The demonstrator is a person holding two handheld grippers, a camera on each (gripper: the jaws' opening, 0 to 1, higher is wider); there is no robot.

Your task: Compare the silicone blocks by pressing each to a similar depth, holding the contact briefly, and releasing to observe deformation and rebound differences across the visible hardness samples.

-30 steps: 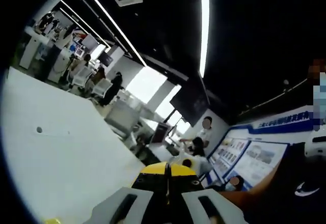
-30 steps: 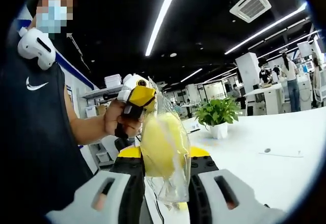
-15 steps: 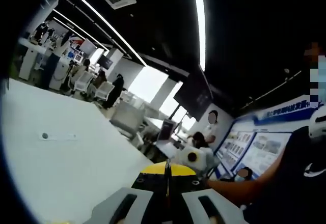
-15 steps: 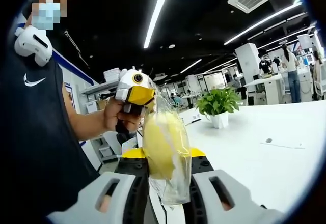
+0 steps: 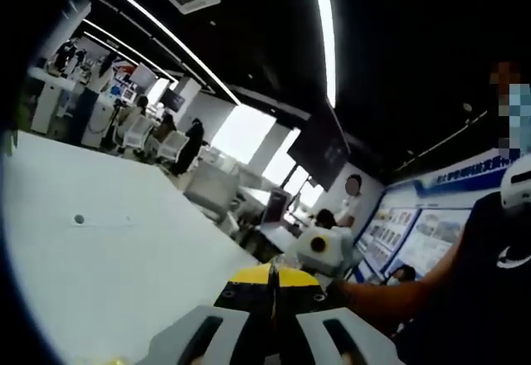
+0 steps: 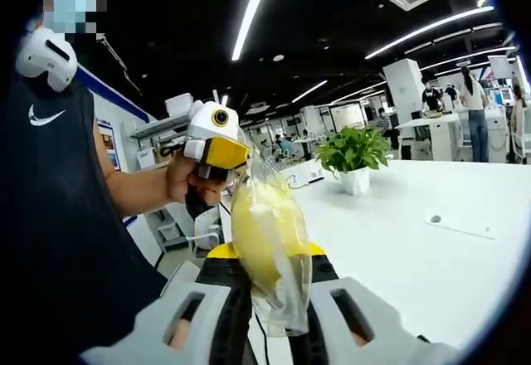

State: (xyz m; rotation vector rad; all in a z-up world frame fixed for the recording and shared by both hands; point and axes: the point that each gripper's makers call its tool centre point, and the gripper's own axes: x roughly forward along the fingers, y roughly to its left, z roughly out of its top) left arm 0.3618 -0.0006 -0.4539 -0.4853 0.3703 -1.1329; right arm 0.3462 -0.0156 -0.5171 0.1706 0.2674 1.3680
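Here, the yellow block (image 6: 264, 234) sits inside a clear bag (image 6: 278, 286), and the right gripper (image 6: 272, 319) is closed on it: the two grey jaws stand on either side of the bag and press its lower part between them. The block is held up in the air, above the white table (image 6: 431, 257), and it does not touch the table. The top of the bag reaches up to the left gripper (image 6: 214, 137), which comes into the right gripper view just above the block. A hand (image 6: 189, 187) holds this white and yellow tool by its handle.

In the left gripper view, the left gripper (image 5: 271, 328) points over the table (image 5: 99, 257) toward the room. Its two grey jaws are very near each other, with a thin dark line between them, so I cannot tell if they are fully closed or if they hold something. The right gripper (image 5: 326, 249) shows just beyond them, white and round, with the person's forearm (image 5: 390, 294) behind it.

Beyond the block, a potted plant (image 6: 355, 159) stands on the table. Near the plant, further to the table's edge, a small dark hole (image 6: 435, 219) is in the top. A person in a dark sleeveless shirt (image 6: 58, 240) stands beside the block, on the side away from the plant. Long ceiling lights (image 6: 253, 4) run above all this.
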